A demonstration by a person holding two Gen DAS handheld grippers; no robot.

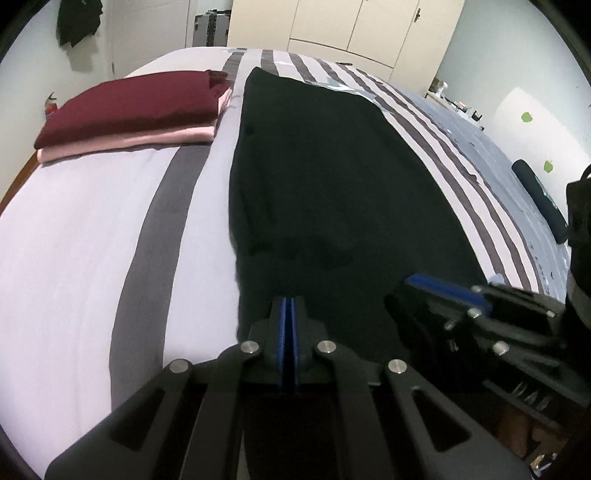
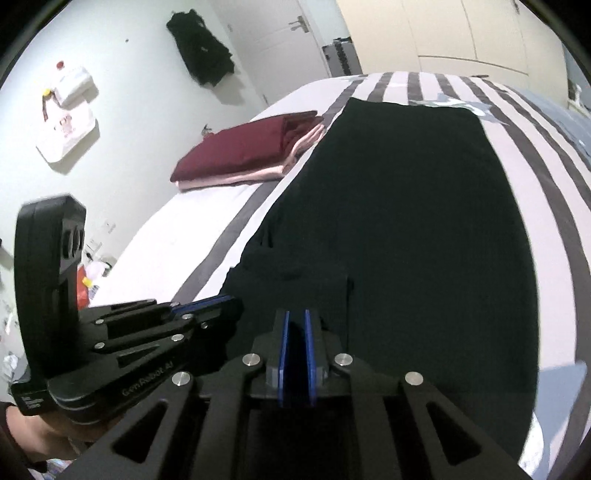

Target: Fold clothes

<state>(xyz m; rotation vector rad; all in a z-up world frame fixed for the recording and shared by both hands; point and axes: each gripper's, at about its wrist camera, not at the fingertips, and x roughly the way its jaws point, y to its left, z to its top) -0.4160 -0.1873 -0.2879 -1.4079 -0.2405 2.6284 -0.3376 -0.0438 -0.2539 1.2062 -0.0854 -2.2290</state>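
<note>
A black garment (image 1: pixel 325 177) lies flat along the striped bed, folded into a long strip; it fills the right wrist view (image 2: pixel 413 229). My left gripper (image 1: pixel 289 306) is shut on the garment's near edge at its left corner. My right gripper (image 2: pixel 295 321) is shut on the same near edge, with black cloth between its blue pads. Each gripper shows in the other's view: the right one (image 1: pixel 447 291) beside the left, the left one (image 2: pixel 207 304) low at the left.
A folded maroon garment (image 1: pixel 136 107) lies on a folded pink one (image 1: pixel 125 142) at the bed's far left, also in the right wrist view (image 2: pixel 240 147). A dark roll (image 1: pixel 541 199) lies at the bed's right. Wardrobes (image 1: pixel 354 26) stand behind.
</note>
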